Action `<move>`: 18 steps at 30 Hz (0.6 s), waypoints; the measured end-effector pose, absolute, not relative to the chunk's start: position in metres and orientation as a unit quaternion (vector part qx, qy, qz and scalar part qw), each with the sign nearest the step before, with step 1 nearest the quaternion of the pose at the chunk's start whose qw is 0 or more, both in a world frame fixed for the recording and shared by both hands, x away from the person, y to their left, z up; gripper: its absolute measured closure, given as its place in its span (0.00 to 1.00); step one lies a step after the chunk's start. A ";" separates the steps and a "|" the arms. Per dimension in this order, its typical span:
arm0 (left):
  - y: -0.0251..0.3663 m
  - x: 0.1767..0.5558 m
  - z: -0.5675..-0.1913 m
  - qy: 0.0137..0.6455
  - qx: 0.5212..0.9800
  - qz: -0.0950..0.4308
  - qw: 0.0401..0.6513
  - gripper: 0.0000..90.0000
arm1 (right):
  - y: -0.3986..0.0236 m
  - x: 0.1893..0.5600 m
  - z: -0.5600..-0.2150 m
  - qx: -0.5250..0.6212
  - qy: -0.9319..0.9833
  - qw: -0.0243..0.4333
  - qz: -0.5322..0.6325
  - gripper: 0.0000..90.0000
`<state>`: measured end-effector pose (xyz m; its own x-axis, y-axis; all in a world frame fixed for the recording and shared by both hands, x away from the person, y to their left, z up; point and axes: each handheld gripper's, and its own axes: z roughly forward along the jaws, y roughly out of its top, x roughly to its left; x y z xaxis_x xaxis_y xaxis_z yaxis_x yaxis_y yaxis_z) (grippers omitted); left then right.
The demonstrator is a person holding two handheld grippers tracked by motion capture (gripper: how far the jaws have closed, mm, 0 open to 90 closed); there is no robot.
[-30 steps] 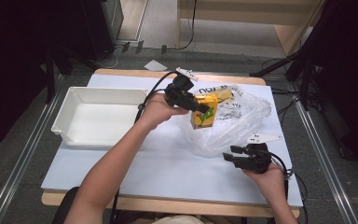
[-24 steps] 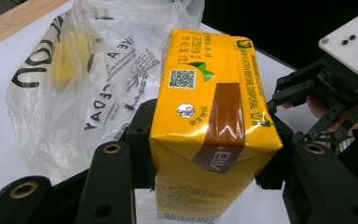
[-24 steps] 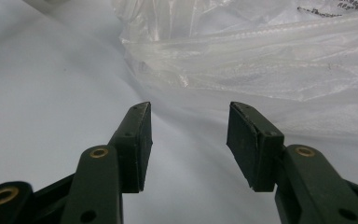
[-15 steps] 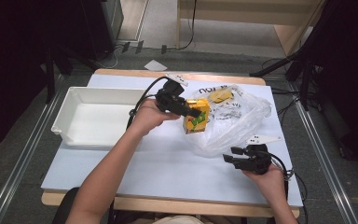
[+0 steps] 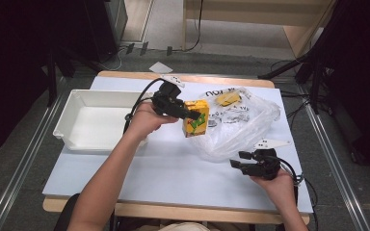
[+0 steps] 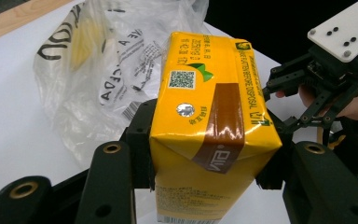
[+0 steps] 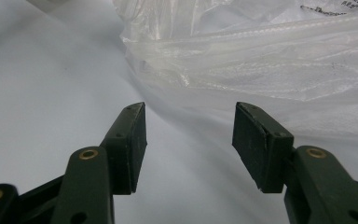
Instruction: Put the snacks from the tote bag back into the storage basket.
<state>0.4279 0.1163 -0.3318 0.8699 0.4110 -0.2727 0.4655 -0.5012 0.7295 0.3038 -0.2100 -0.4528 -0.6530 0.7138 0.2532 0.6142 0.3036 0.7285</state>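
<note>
Our left gripper (image 5: 192,115) has lifted the yellow drink carton (image 5: 196,118) clear of the plastic bag (image 5: 243,127) toward the white tray (image 5: 94,126); our right gripper (image 5: 238,164), empty, has just been opening beside the bag.

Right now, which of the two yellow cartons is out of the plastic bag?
The bigger juice carton, clamped in the left claw beside the bag. The smaller yellow carton lies inside the bag, at its far end.
</note>
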 end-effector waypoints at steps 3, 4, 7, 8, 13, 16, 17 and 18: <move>0.120 0.427 -0.331 0.255 0.866 -0.029 0.430 0.58 | -0.210 0.304 -0.453 0.413 0.806 0.058 0.421 0.50; 0.121 0.427 -0.331 0.255 0.865 -0.030 0.430 0.58 | -0.209 0.304 -0.453 0.411 0.806 0.058 0.421 0.50; 0.126 0.427 -0.331 0.258 0.865 -0.024 0.429 0.58 | -0.209 0.304 -0.453 0.410 0.807 0.058 0.421 0.50; 0.128 0.427 -0.331 0.261 0.864 -0.023 0.429 0.58 | -0.208 0.304 -0.453 0.410 0.807 0.058 0.421 0.50; 0.136 0.427 -0.330 0.267 0.862 -0.018 0.430 0.58 | -0.207 0.304 -0.452 0.406 0.808 0.056 0.423 0.50; 0.140 0.428 -0.330 0.272 0.860 -0.016 0.431 0.58 | -0.206 0.304 -0.452 0.405 0.809 0.056 0.422 0.50; 0.141 0.429 -0.330 0.273 0.860 -0.015 0.431 0.58 | -0.206 0.304 -0.452 0.403 0.810 0.057 0.422 0.50; 0.143 0.430 -0.331 0.274 0.861 -0.015 0.429 0.58 | -0.206 0.305 -0.452 0.402 0.811 0.058 0.422 0.50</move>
